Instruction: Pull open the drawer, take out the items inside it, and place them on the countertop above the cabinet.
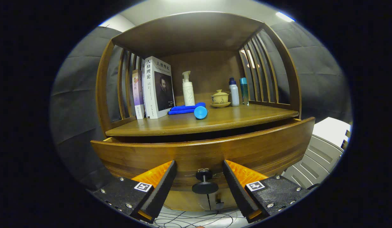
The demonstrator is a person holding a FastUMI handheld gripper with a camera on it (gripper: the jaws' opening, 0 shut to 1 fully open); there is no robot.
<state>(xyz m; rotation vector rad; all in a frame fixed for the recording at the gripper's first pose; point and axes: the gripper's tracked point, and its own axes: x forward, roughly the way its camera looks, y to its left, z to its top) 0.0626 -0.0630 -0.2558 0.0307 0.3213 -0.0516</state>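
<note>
Gripper view: drawer knob [205, 183] between spread fingers [234, 180], untouched; drawer [202, 152] ajar.

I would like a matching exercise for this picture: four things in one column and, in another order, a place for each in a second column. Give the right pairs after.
Things:
1. drawer knob
2. blue cylinder
3. lidded teacup
4. books

Places:
A. upright at the countertop's left end, by the side slats
B. lying on the countertop in front of the folded blue cloth
C. between the open fingers of the gripper, touched by neither
D. on a saucer, between the white pump bottle and the two slim bottles

Pairs: 1-C, 2-B, 3-D, 4-A
</note>
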